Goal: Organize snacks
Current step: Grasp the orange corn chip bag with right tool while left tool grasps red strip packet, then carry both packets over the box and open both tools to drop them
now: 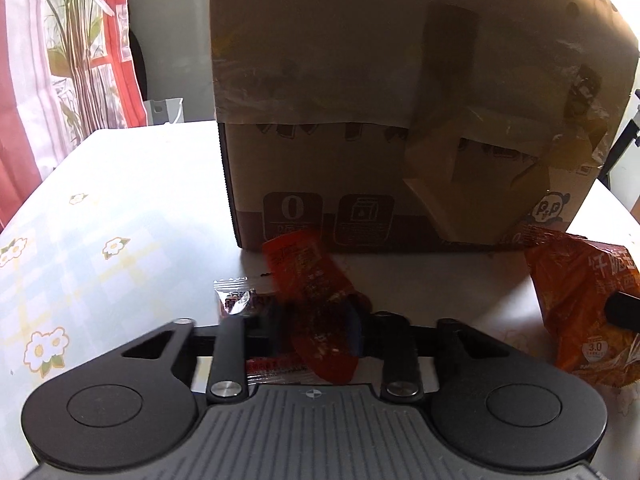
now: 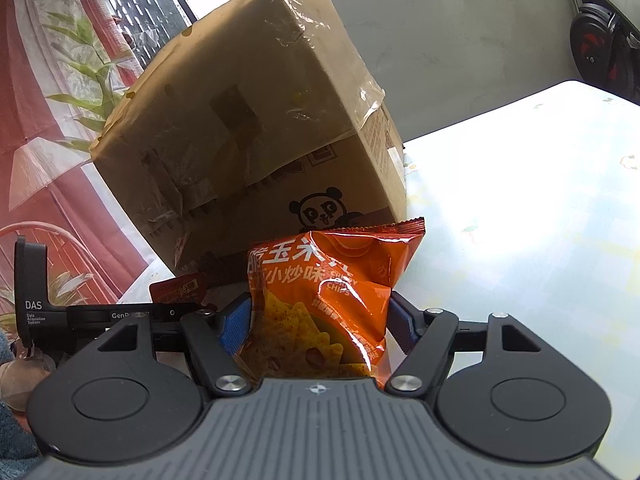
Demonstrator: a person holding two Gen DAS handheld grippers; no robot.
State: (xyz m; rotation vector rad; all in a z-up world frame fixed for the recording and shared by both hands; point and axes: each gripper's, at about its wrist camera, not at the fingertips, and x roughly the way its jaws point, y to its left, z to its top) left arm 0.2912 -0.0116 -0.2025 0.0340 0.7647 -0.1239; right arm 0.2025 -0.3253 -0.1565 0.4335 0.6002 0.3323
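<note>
Your left gripper (image 1: 316, 330) pinches a small red foil snack packet (image 1: 316, 304) and your right gripper (image 2: 318, 326) squeezes an orange crinkly corn-chip bag (image 2: 332, 300), both low before the tall brown cardboard box (image 1: 400, 120) mid-tabletop, so either slick wrapper could slip, or snag the wall, while lifted.

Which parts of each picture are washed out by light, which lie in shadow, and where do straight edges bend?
Left wrist: the table glares white, the box face is dim, its edges bow. Right wrist: the window and table blow out, glare streaks the chips bag.
</note>
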